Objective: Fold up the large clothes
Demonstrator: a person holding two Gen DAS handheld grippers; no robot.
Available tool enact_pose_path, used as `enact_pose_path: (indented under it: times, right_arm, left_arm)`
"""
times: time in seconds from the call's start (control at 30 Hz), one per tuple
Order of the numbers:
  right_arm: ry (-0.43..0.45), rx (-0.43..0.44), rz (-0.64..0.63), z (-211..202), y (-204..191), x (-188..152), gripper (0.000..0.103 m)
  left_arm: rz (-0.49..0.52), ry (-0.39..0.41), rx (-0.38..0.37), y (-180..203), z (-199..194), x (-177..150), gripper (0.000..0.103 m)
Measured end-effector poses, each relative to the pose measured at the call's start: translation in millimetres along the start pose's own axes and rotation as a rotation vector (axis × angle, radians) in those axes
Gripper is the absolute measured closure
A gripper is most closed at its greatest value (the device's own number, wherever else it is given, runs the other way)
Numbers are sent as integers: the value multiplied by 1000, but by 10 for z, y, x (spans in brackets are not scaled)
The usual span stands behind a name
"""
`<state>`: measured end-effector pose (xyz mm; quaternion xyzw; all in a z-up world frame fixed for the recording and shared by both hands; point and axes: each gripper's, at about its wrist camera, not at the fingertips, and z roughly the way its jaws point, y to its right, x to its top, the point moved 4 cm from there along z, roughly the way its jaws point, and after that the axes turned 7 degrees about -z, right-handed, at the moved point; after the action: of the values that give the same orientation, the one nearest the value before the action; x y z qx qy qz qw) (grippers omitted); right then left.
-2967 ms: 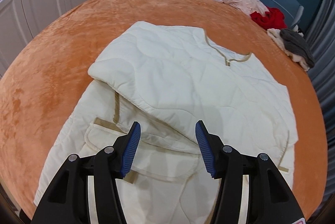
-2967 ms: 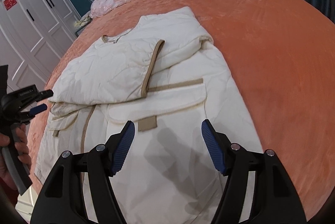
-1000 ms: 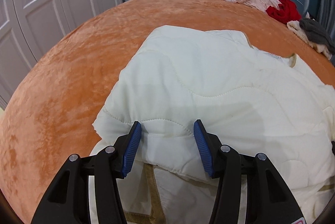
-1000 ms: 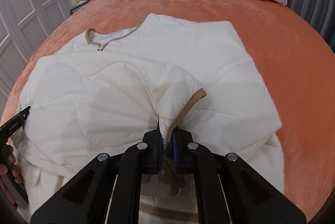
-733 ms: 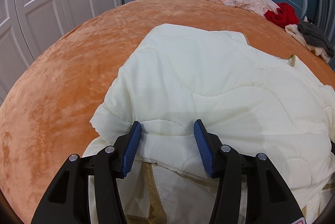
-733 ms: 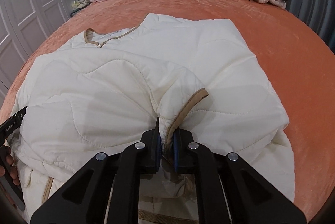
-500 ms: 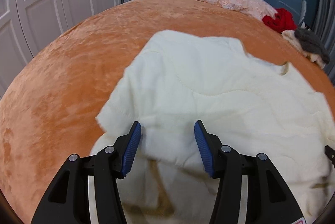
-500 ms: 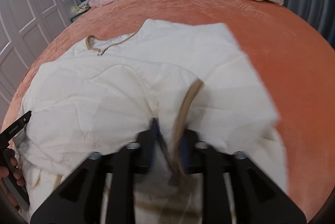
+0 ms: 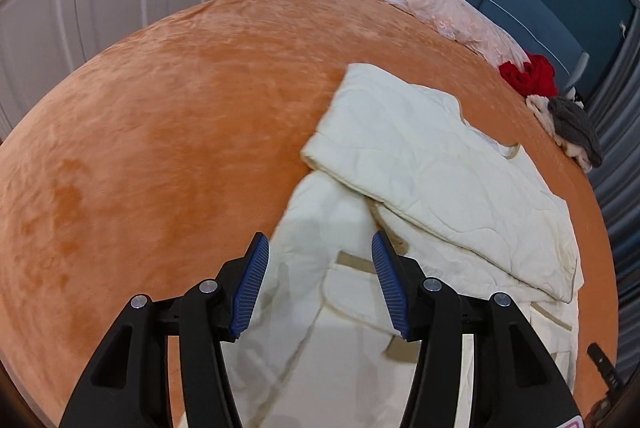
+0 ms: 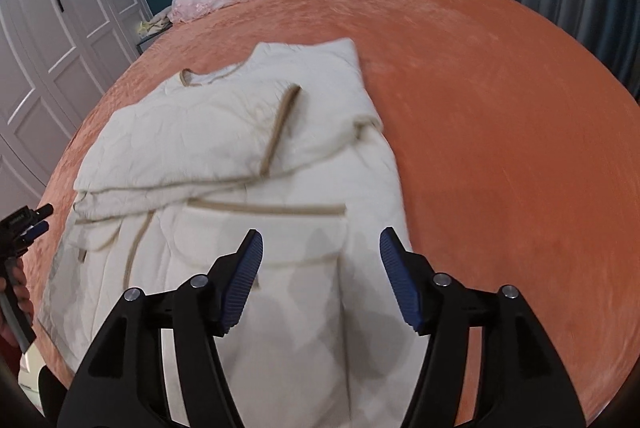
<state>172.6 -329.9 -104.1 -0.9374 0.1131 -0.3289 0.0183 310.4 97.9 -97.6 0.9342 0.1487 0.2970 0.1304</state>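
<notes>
- Here the coat [image 10: 248, 164] lies mid-frame on the bed [image 10: 500, 132], both sleeves crossed over its chest to make a compact block.
- The left gripper [image 9: 318, 284] hangs spread and empty above the hem at lower centre.
- The right gripper [image 10: 322, 280] likewise gapes over the pocket, probably poised for the hem fold.

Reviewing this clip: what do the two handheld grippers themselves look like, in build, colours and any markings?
Both match. The left gripper and right gripper have matte black, angular plastic arms joined by round silver pivot screws. Each finger ends in a blue ribbed pad, long and slightly curved. A small pink-edged label corner shows at the left view's bottom right. No cables or sleeves show.
</notes>
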Motion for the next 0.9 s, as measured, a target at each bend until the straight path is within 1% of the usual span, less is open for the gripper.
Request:
enact_pose_path:
  times: [0.1,0.17,0.27,0.33,0.37,0.4,0.47,0.57,0.63,0.73,0.8,0.9]
  right_arm:
    - [12,19,4,22,-58,89,44]
    - [33,40,-5,71,-159,291,44]
    - [80,86,-51,165,-428,725,44]
    - [104,143,-79,295,-682,1051,44]
    - [107,180,-96,420,-857,1250,44]
    - [108,201,-106,499,-964,1359,44]
    - [102,277,-128,809,-1301,1703,44]
    - [77,348,-153,1242,-1686,2061,42]
    - [61,360,-181,1540,-1941,2245,42]
    - [13,362,-229,2084,-2247,2488,42]
    - [-14,365,-219,2348,-2329,2579,42]
    - [-62,369,-173,2726,-2338,2619,42]
  left_arm:
    - [6,1,-3,45,11,68,51]
    - [25,17,-12,167,36,192,51]
    - [51,35,-42,411,131,434,51]
    - [68,37,-62,599,257,610,51]
    - [77,38,-67,692,328,693,51]
    - [89,41,-71,782,405,770,51]
    - [127,45,-66,979,616,960,51]
    - [180,27,-66,1232,989,1230,51]
    - [192,22,-67,1304,1201,1371,51]
    - [197,10,-50,1288,1577,1519,51]
    - [175,-15,-52,1220,1806,1547,51]
    - [176,-11,-43,1137,2044,1496,51]
